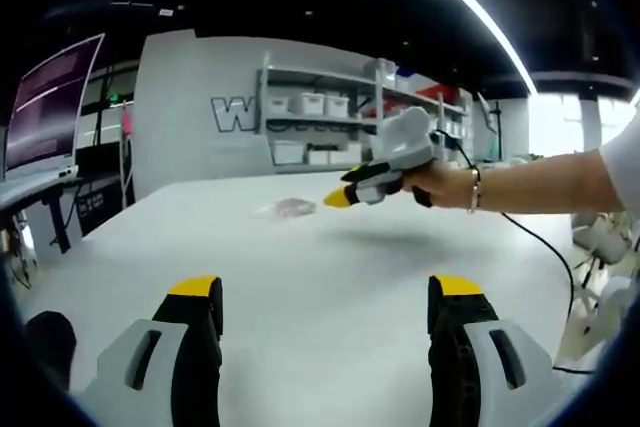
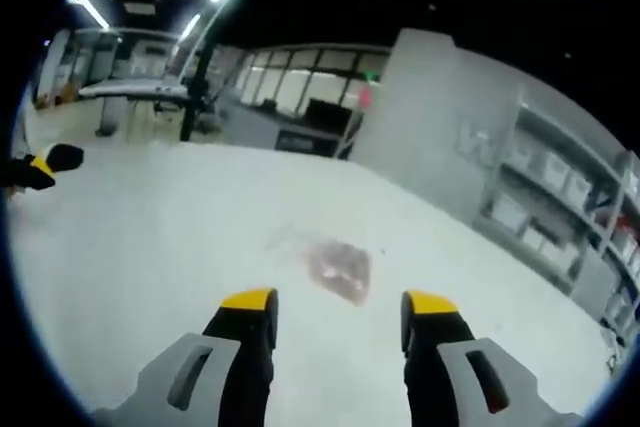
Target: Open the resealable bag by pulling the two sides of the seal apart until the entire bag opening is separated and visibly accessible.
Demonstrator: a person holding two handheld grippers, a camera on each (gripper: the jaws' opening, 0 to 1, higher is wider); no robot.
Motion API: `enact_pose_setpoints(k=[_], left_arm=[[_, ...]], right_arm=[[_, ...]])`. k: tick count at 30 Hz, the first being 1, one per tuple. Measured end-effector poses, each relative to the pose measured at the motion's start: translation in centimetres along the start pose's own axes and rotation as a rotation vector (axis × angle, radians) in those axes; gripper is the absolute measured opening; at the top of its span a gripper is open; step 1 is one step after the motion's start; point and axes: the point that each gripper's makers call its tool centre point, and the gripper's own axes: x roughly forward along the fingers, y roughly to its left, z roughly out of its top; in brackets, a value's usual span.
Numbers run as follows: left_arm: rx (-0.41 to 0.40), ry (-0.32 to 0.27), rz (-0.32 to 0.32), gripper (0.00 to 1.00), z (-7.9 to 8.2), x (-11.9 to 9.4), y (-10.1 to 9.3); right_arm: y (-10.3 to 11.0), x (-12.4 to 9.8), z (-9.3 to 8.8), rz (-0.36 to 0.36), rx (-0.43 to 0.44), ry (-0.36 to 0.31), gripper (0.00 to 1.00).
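Here the resealable bag [image 2: 335, 269] lies flat on the white surface [image 2: 150, 247], just ahead of the right tongs [image 2: 340, 309], whose 2 yellow-tipped jaws stand wide apart and hold nothing; in the left gripper view the bag [image 1: 285, 209] sits far off near the right tongs [image 1: 340, 197], held by a hand [image 1: 435, 184]; the left tongs [image 1: 328, 297] are also wide and empty.
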Motion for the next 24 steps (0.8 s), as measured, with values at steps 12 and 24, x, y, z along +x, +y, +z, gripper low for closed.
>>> enact_pose_setpoints(k=[12, 24], left_arm=[[-0.002, -0.001, 0.002, 0.83, 0.0, 0.2, 0.2], [0.001, 0.005, -0.002, 0.83, -0.1, 0.5, 0.3]], right_arm=[[-0.2, 1.4, -0.2, 0.002, -0.027, 0.014, 0.47], [0.2, 2.2, -0.1, 0.009, -0.104, 0.018, 0.43]])
